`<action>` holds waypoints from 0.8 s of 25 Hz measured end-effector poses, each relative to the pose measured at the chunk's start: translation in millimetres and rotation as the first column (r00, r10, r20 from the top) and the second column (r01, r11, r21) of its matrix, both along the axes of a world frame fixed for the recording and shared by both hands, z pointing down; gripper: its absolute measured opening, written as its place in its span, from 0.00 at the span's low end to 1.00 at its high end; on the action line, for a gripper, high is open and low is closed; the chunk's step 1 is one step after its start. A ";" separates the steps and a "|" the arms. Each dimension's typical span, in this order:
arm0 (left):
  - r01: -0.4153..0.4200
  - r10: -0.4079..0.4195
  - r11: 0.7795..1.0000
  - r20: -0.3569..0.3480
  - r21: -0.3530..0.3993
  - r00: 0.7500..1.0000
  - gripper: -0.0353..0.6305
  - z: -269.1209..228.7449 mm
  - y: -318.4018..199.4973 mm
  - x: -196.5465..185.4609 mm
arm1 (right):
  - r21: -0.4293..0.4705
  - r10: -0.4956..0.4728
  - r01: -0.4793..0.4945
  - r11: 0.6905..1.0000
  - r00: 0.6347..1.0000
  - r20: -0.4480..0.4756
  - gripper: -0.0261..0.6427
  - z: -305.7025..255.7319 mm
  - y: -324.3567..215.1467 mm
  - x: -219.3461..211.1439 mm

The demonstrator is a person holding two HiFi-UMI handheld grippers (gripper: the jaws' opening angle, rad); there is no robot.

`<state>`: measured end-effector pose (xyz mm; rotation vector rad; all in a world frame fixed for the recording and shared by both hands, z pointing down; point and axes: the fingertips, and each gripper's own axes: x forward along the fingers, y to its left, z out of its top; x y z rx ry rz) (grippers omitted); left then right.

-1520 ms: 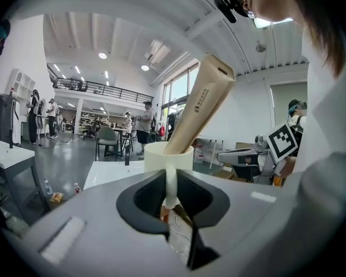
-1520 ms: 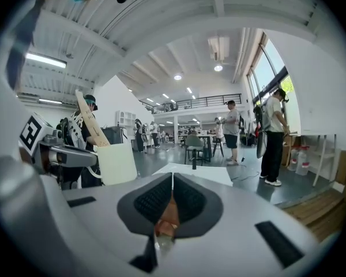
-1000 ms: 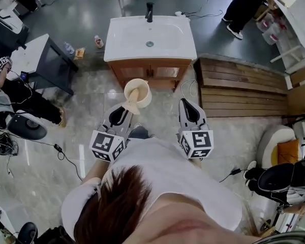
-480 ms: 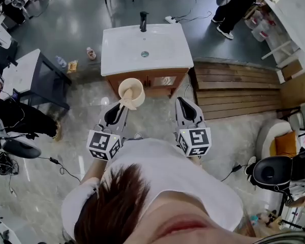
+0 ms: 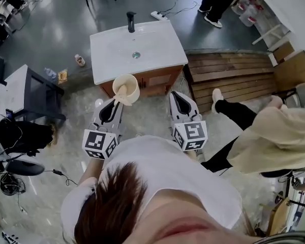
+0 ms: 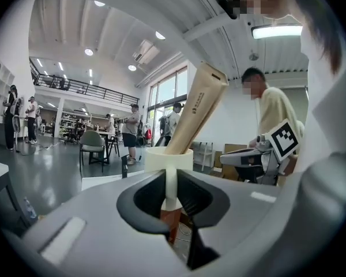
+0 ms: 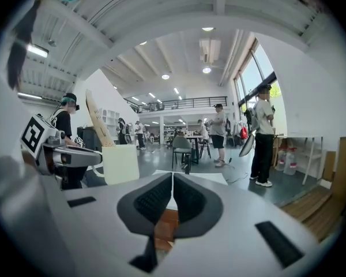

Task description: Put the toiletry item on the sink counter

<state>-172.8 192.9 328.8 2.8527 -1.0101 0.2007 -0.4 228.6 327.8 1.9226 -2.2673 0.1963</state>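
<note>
My left gripper (image 5: 117,101) is shut on the handle of a cream cup (image 5: 126,89) with a beige toiletry tube (image 5: 120,91) leaning inside it. The cup hangs in the air just before the front edge of the white sink counter (image 5: 160,47), by its wooden cabinet. In the left gripper view the jaws of the left gripper (image 6: 172,183) pinch the handle of the cup (image 6: 168,157), and the tube (image 6: 196,111) rises from it. My right gripper (image 5: 177,96) is level beside it, shut and empty; its jaws (image 7: 172,192) meet, with the cup (image 7: 121,163) at its left.
A black faucet (image 5: 131,21) stands at the counter's far edge and a drain (image 5: 136,55) sits in the basin. A wooden platform (image 5: 234,72) lies to the right, a dark table (image 5: 25,93) to the left. A person in beige (image 5: 274,136) is close on the right.
Both grippers and the cup have moved forward, closer to the sink cabinet. A person in beige has come into view at the right.
</note>
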 end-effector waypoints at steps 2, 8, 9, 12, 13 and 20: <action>-0.005 0.005 1.000 -0.005 -0.003 1.000 0.13 -0.1 -8.5 -1.4 | 0.000 0.003 -0.003 1.000 1.000 0.001 0.06 0.9 -7.6 -2.9; 0.017 -0.018 1.000 -0.017 -0.006 1.000 0.13 0.6 -30.1 -11.2 | -0.003 0.005 -0.005 1.000 1.000 0.001 0.06 0.3 -29.0 -8.6; 0.023 -0.023 1.000 -0.017 -0.006 1.000 0.13 0.1 -32.4 -12.1 | -0.003 0.001 -0.001 1.000 1.000 -0.002 0.06 -1.0 -32.7 -8.9; 0.050 -0.050 0.999 -0.017 -0.012 0.999 0.13 0.6 -36.5 -15.1 | -0.004 -0.021 0.021 1.000 1.000 -0.004 0.06 -2.6 -42.9 -9.2; 0.060 -0.060 0.998 -0.017 -0.012 0.998 0.13 0.7 -38.5 -16.3 | -0.004 -0.030 0.030 1.000 1.000 -0.004 0.06 -2.4 -47.1 -9.9; 0.153 -0.153 0.988 -0.012 -0.002 0.988 0.13 -0.6 -61.4 -21.0 | -0.004 -0.121 0.121 0.993 0.993 0.003 0.06 1.2 -87.9 -13.5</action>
